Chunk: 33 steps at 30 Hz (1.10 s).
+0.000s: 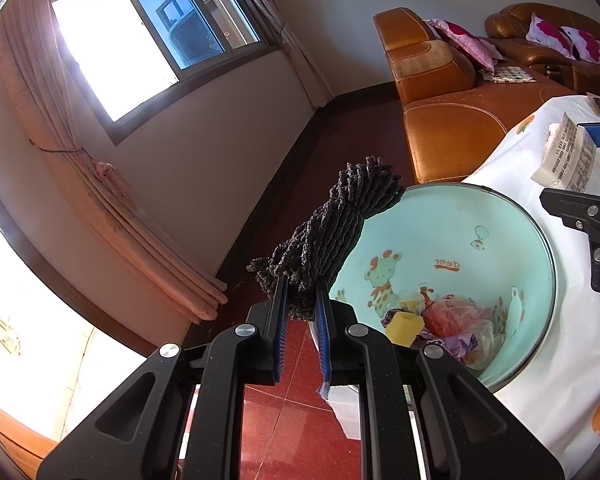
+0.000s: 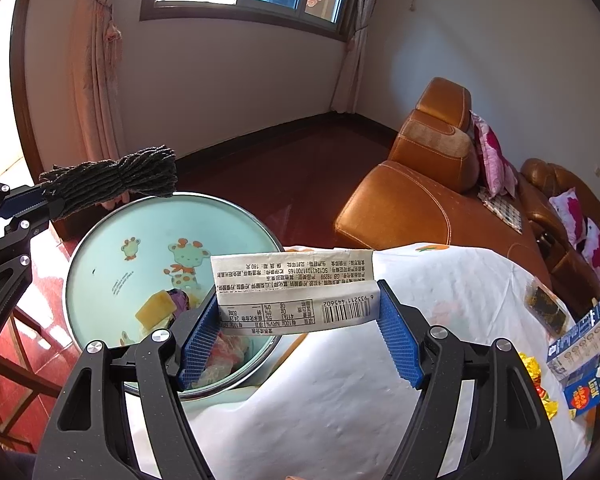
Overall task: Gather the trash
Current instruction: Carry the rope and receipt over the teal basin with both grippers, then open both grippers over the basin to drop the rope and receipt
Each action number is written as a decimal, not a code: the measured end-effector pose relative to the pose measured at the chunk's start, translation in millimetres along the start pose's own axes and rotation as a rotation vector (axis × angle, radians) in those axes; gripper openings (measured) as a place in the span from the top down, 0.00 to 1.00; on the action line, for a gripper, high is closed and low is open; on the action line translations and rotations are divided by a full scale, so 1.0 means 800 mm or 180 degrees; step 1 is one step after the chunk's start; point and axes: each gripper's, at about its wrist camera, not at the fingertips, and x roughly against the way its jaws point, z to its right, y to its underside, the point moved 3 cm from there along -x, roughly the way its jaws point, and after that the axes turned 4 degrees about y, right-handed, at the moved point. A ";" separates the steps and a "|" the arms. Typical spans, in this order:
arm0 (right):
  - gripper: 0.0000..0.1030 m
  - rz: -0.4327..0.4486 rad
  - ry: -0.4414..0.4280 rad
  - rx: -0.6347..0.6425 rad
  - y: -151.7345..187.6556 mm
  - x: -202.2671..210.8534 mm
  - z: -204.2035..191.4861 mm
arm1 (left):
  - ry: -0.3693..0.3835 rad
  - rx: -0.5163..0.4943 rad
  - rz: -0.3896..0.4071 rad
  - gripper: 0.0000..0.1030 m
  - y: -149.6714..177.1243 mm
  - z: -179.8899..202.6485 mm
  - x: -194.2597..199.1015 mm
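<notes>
My left gripper (image 1: 302, 300) is shut on a dark grey bundle of yarn (image 1: 332, 232), held at the left rim of a mint green basin (image 1: 452, 224) with cartoon deer. The bundle also shows in the right wrist view (image 2: 116, 184), above the basin's far rim (image 2: 112, 220). My right gripper (image 2: 300, 320) is shut on a white printed food wrapper (image 2: 296, 292), held over the basin's right edge. The wrapper also shows in the left wrist view (image 1: 564, 160). Inside the basin lie a yellow block (image 1: 406, 328) and several crumpled wrappers (image 1: 460, 320).
The basin sits on a table with a white patterned cloth (image 2: 340, 400). More trash lies at the right: a dark snack pack (image 2: 544, 308), a blue carton (image 2: 584, 340), gold foil (image 2: 540, 384). An orange leather sofa (image 2: 428, 192) stands behind. Red tiled floor (image 1: 284, 420) below.
</notes>
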 end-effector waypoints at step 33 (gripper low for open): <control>0.17 0.0063 -0.0099 0.0103 0.002 0.003 -0.018 | 0.0105 -0.0010 0.0087 0.57 -0.003 0.010 0.012</control>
